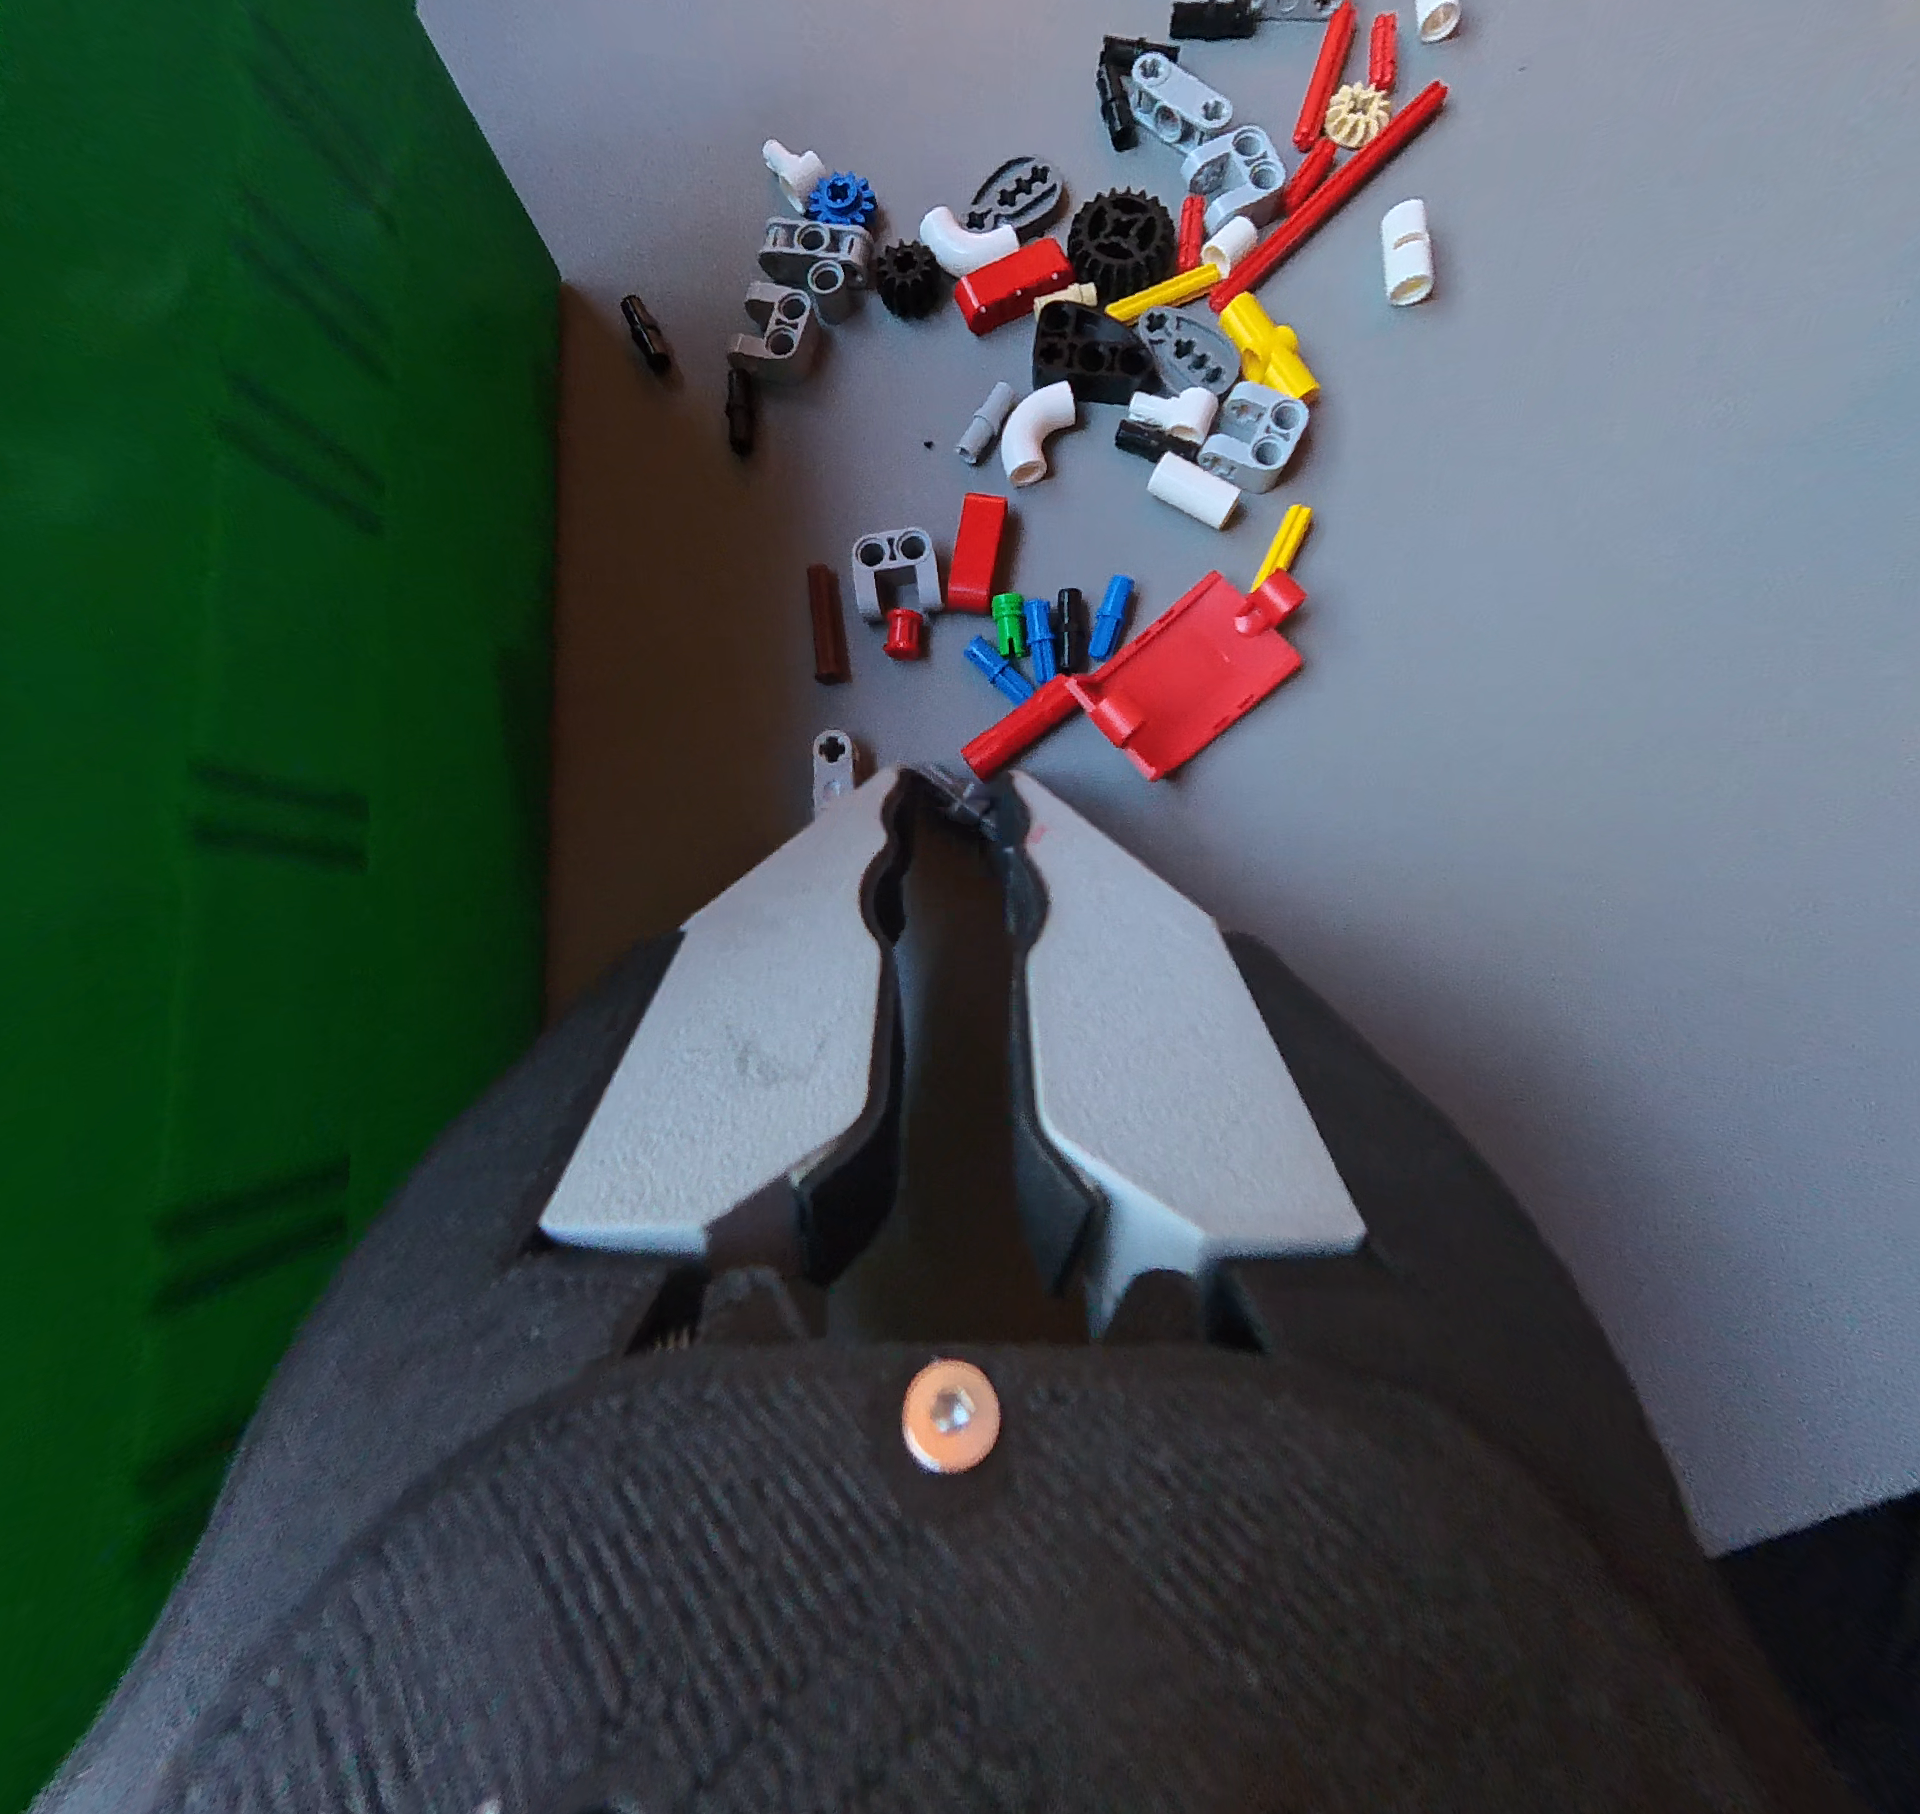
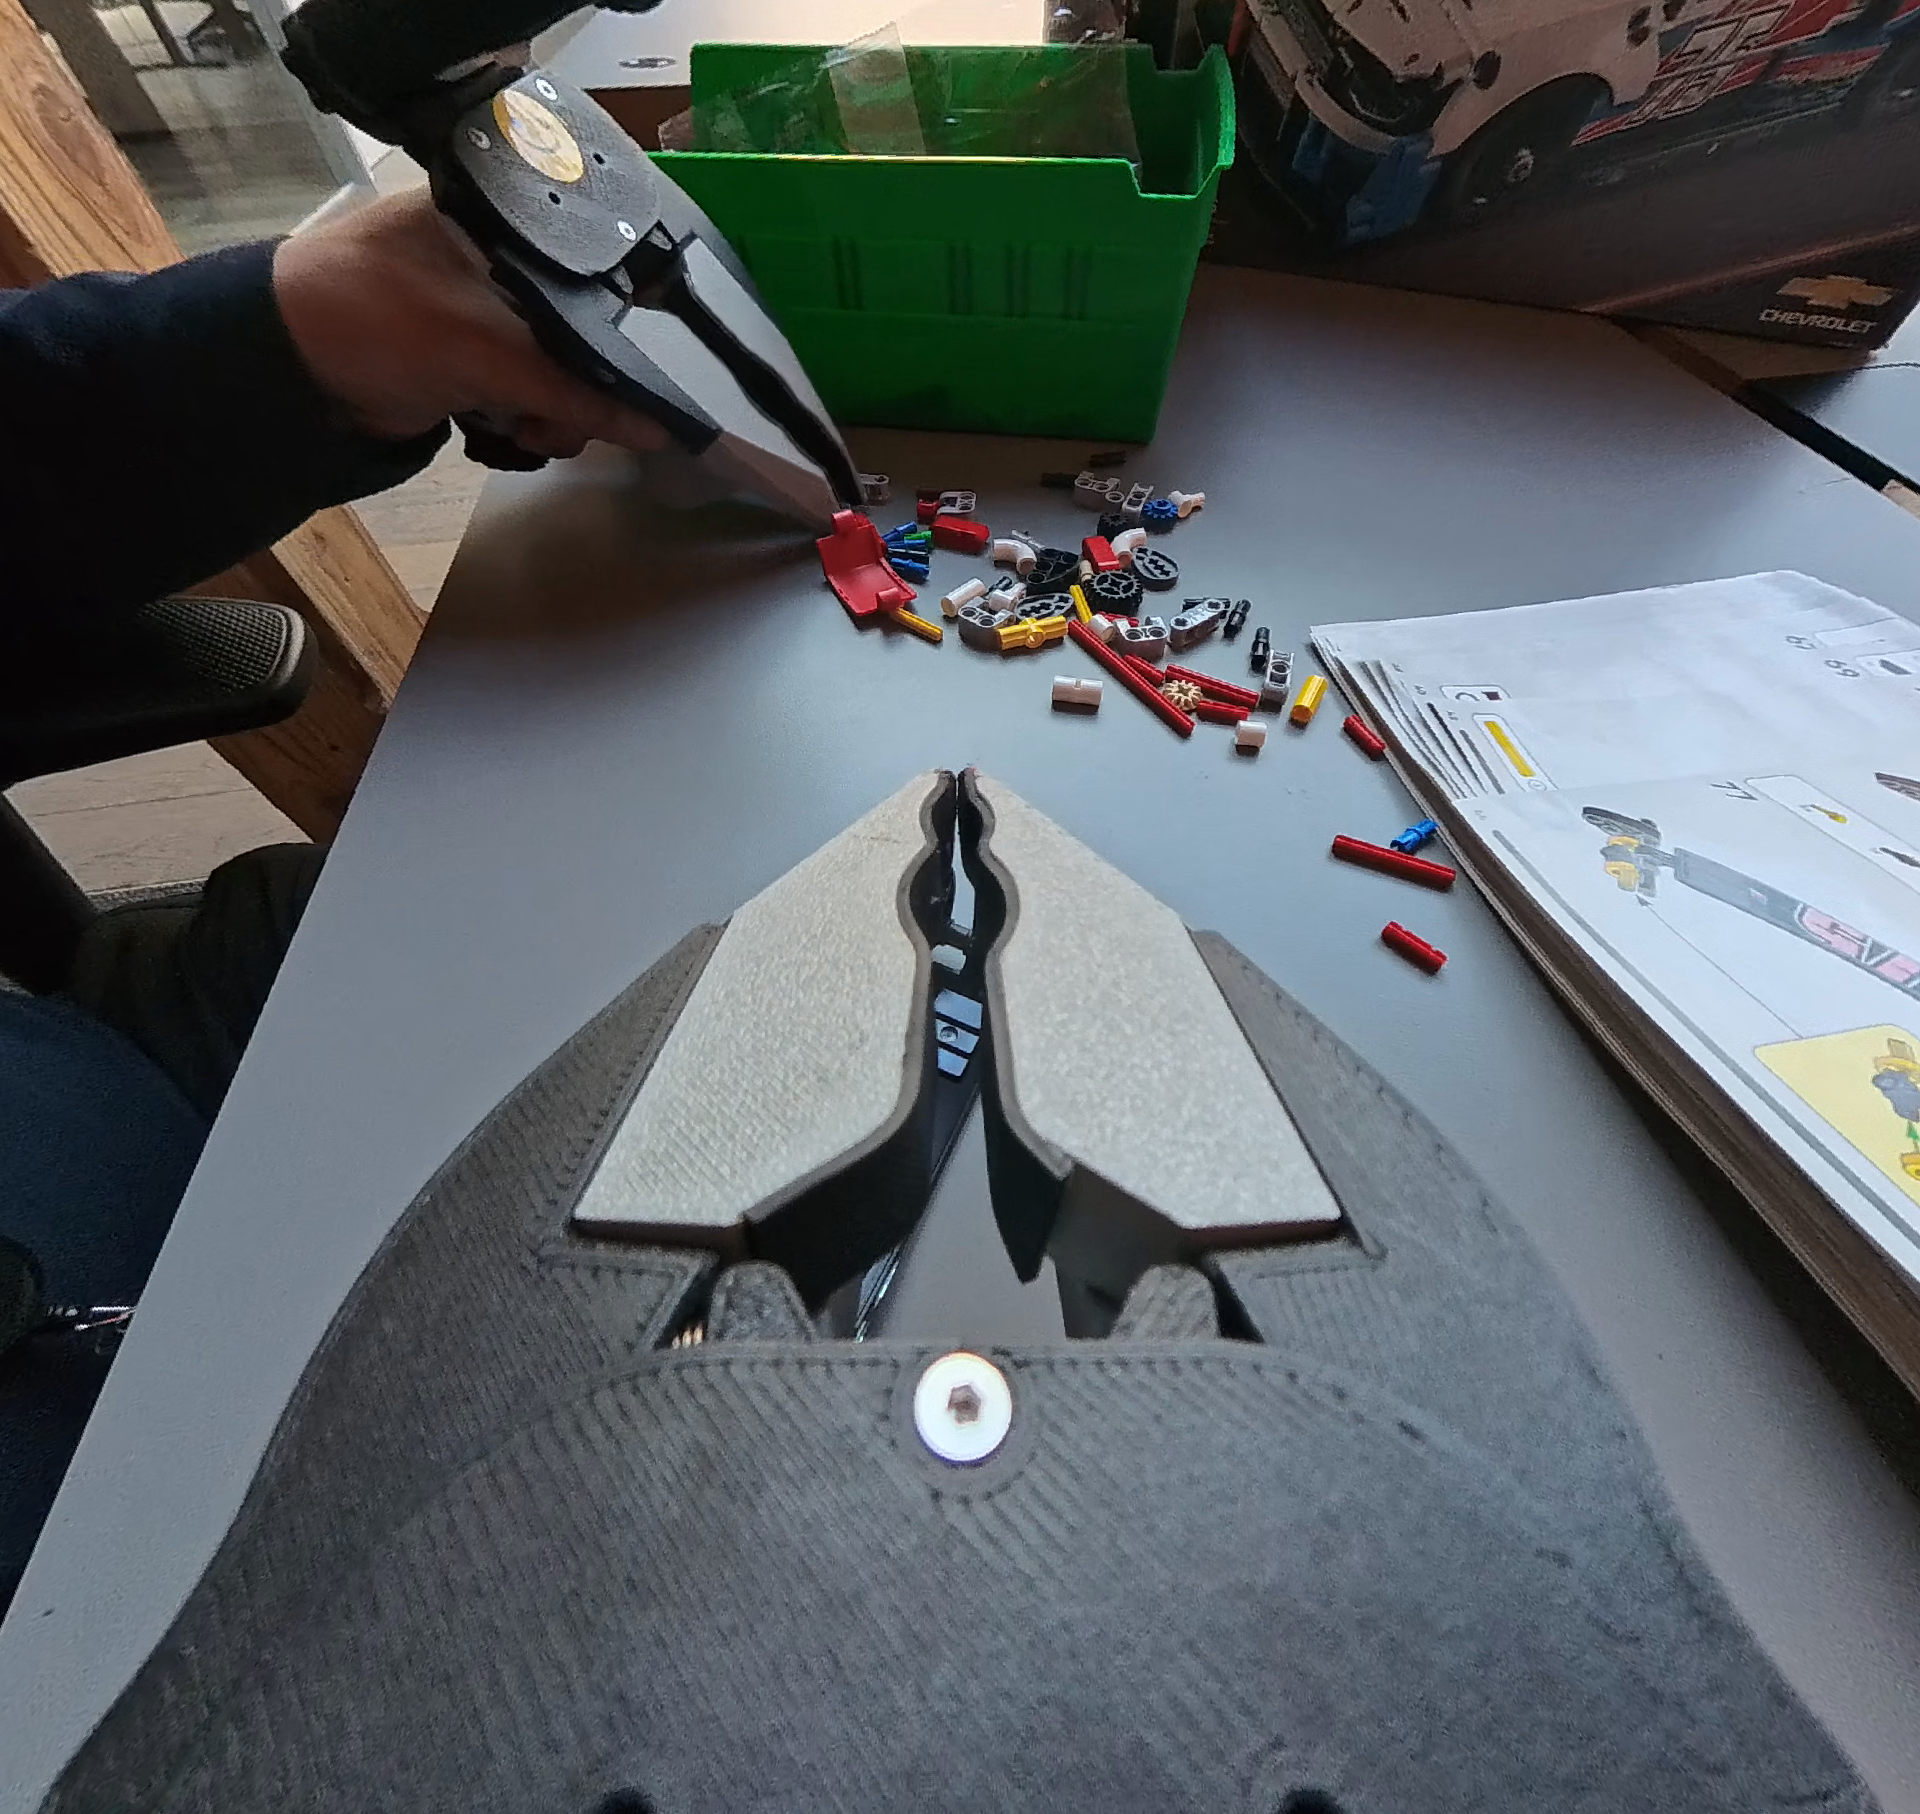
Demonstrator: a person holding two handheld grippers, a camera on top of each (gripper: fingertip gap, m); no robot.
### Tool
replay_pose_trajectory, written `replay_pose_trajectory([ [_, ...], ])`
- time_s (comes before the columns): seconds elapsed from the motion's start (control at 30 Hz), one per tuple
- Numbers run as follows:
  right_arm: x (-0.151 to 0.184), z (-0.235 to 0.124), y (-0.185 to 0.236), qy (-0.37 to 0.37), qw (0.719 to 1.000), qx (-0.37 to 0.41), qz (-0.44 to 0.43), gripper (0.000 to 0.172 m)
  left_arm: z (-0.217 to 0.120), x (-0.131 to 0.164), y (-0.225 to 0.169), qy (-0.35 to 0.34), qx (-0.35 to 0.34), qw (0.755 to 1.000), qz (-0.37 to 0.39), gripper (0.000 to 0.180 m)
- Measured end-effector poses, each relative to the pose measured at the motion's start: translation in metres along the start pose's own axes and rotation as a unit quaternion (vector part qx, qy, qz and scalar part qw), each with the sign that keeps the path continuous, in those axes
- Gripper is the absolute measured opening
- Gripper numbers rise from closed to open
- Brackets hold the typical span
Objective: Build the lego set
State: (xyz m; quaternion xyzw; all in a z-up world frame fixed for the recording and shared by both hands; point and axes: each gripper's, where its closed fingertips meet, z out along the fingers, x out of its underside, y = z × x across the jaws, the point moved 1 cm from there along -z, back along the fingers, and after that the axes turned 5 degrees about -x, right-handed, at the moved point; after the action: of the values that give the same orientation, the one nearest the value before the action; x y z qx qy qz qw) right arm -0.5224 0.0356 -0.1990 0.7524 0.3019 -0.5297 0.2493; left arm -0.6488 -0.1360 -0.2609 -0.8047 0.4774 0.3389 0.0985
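My left gripper [image 1: 956, 796] has its tips down on the grey table [image 2: 644, 725], at the near edge of a pile of loose Lego parts [image 1: 1143, 310]. Its jaws stand slightly apart. A small dark grey piece [image 1: 964, 804] lies between the tips, close to the right finger. A red axle [image 1: 1013, 730] and a red curved panel [image 1: 1184, 673] lie just ahead. The right wrist view shows this gripper [image 2: 852, 505] in a person's hand beside the red panel [image 2: 857, 569]. My right gripper [image 2: 956, 777] is shut over bare table in front of the pile [image 2: 1091, 601].
A green bin [image 2: 987, 310] stands behind the pile and fills the left of the left wrist view [image 1: 208, 621]. An open instruction booklet [image 2: 1662, 829] lies at the right with red axles [image 2: 1392, 862] beside it. The set's box [image 2: 1558, 102] stands at the back right. The grippers' ends are close to 20 cm from one another.
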Motion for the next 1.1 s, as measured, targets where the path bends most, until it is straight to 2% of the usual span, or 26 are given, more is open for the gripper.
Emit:
replay_pose_trajectory([
  [0.37,-0.001,-0.001,-0.001,-0.003,1.000,0.002,0.001,0.000,-0.006,0.007,0.004,-0.006,-0.004,1.000,0.002,0.008],
  [0.5,-0.004,-0.005,-0.005,-0.015,1.000,0.009,0.007,0.000,-0.022,-0.013,-0.002,-0.052,0.001,0.999,0.015,0.008],
  [0.63,-0.017,-0.018,-0.015,-0.057,0.998,0.031,0.011,0.000,-0.030,-0.047,-0.031,-0.094,0.031,0.994,0.055,0.008],
  [0.83,-0.042,-0.052,-0.026,-0.141,0.987,0.078,0.000,0.000,-0.007,-0.097,-0.108,-0.115,0.130,0.977,0.123,0.008],
  [0.97,-0.048,-0.063,-0.031,-0.159,0.983,0.090,-0.003,0.000,0.020,-0.112,-0.153,-0.094,0.176,0.962,0.187,0.008],
  [1.1,-0.048,-0.065,-0.034,-0.161,0.983,0.090,0.003,0.000,0.043,-0.115,-0.178,-0.067,0.217,0.950,0.216,0.008],
])
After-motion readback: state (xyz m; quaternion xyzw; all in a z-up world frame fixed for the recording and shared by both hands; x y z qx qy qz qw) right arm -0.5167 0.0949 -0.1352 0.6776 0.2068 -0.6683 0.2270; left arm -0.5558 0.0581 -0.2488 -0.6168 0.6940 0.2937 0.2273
